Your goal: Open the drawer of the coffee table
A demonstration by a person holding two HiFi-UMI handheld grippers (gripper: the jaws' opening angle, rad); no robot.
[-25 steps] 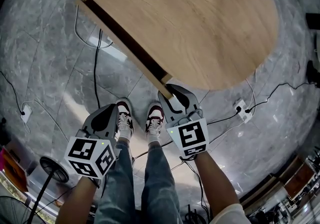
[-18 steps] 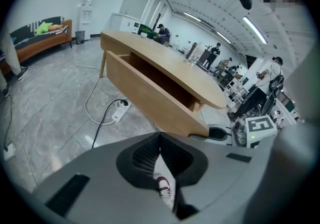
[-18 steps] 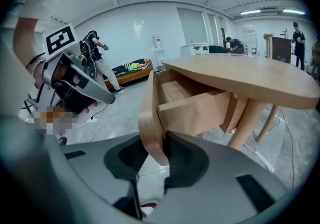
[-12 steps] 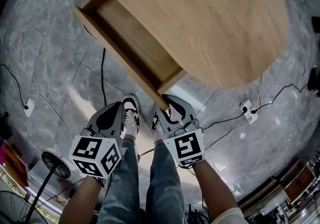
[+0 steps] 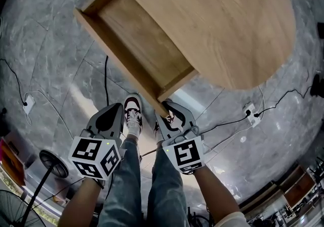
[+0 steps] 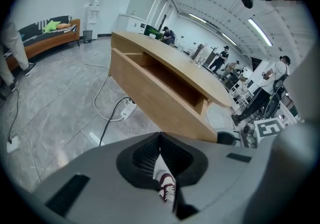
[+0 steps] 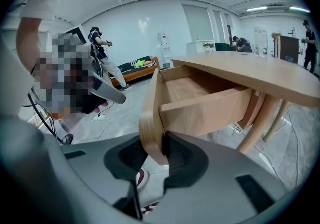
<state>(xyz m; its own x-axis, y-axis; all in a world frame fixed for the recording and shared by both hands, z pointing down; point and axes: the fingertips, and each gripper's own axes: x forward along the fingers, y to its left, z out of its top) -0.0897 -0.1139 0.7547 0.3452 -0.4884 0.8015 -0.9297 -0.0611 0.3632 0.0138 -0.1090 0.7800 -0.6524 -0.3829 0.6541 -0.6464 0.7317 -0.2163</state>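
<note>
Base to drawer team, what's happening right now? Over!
Right hand-held gripper shut on drawer, at its front corner. Left hand-held gripper shut, empty. Drawer well open. Floor cable runs near the shoes.

Head view: overhead, looking steeply down. Gripper views: low, facing the drawer, the right one closest. All three views share it.

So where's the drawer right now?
In the head view the drawer sticks out left of the coffee table top, its near corner clamped in the right hand-held gripper.
</note>
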